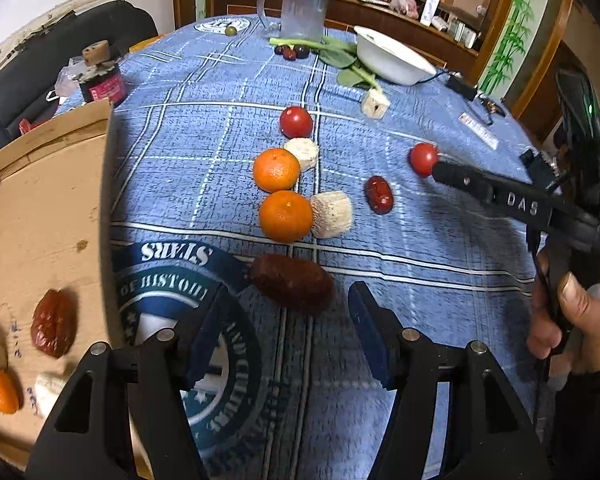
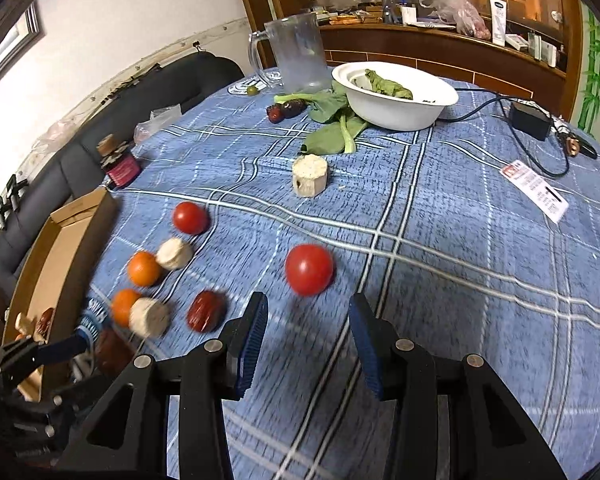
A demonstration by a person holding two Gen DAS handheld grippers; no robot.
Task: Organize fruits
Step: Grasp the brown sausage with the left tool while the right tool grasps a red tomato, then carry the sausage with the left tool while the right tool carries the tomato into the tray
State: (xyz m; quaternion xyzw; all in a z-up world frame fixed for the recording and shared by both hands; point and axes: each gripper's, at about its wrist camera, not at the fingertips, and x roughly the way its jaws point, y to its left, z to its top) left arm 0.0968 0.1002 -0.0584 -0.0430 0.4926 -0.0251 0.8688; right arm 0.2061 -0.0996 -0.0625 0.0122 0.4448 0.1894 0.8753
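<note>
Left gripper (image 1: 288,320) angled steeply down at the blue plaid tablecloth (image 1: 420,248), blue-padded jaws parted with nothing pinched; dark brown oblong date (image 1: 293,283) lying on the cloth just ahead of the tips, roughly between their lines, not touched. Right gripper (image 2: 308,334) likewise tilted down, jaws apart and empty, pads clear of the cloth. Round red tomato (image 2: 309,269) just beyond its tips, slightly blurred. Seen from the left wrist, right tool reaching in from the right edge, bare hand (image 1: 580,316) wrapped around its handle, black tip touching or just beside that tomato; contact cannot be told.

Between the two tools: two orange mandarins (image 1: 277,170) (image 1: 286,216), each with a pale cream chunk (image 1: 332,215) pressed against it, a glossy red date (image 1: 379,195) near, a second red tomato (image 1: 296,121) farther back. Open brown cardboard box (image 1: 40,208) at the table's left edge, its raised wall just beside the left tool; inside, a wrinkled red date (image 1: 54,328), a mandarin and a pale piece.

Bare cloth wide open to the right of the right tool and directly beneath both. White bowl (image 2: 400,108) with greens, clear plastic jug (image 2: 298,54) and black cable at the far rim, well apart.
</note>
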